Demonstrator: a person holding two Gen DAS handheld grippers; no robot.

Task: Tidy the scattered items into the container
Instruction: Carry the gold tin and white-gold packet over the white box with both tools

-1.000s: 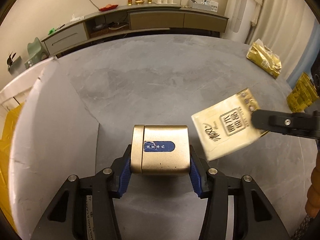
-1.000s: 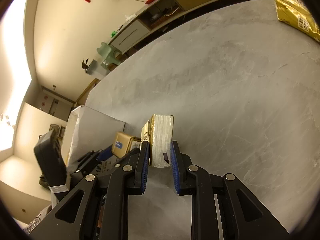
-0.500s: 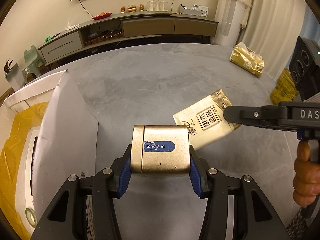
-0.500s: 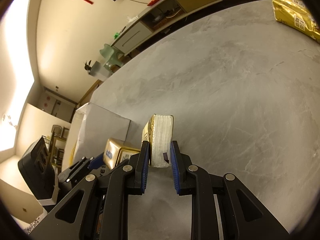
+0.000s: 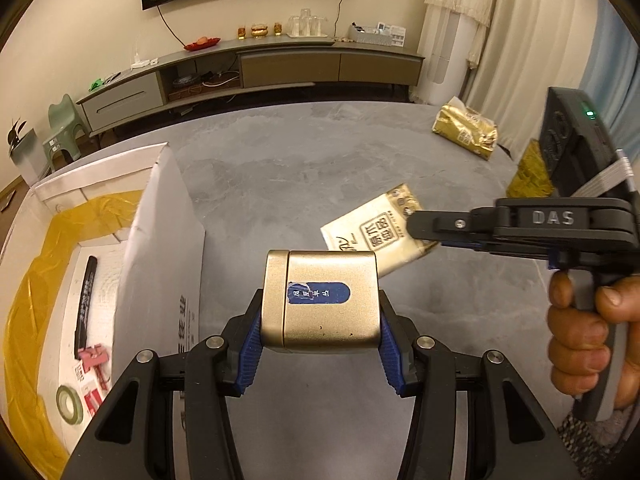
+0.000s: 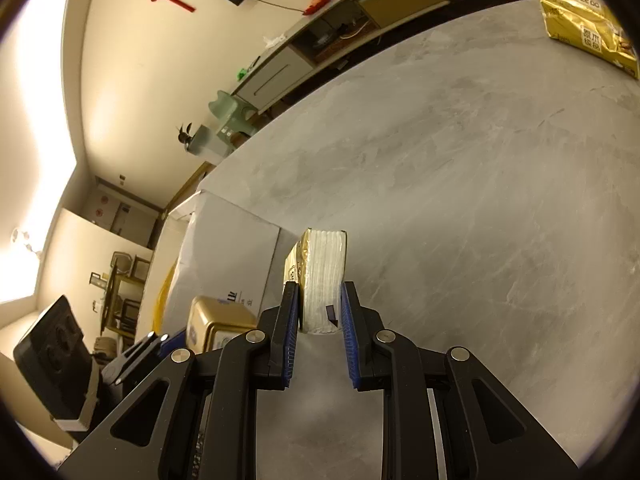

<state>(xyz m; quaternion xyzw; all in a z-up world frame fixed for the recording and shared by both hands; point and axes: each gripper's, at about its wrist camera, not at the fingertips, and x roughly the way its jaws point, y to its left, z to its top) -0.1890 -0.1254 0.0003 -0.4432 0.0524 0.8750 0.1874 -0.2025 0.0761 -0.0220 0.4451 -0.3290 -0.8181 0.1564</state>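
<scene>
A smooth, rounded gold tin point(image 5: 324, 300) is held by the left tongs point(image 5: 320, 336). A flat, soft tissue pack point(image 6: 322, 280) is squeezed by the right tongs point(image 6: 320, 316) above the grey stone table point(image 6: 460, 200).

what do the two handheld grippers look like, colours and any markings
Both grippers, left and right, are black angular frames with silver screws and ribbed blue finger pads. The right one's body reads DAS and carries a black box with a green light. A dark knit sleeve shows.

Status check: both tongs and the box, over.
Left tongs shut on gold tin. Right tongs shut on tissue pack. Box left, flap upright between.
</scene>
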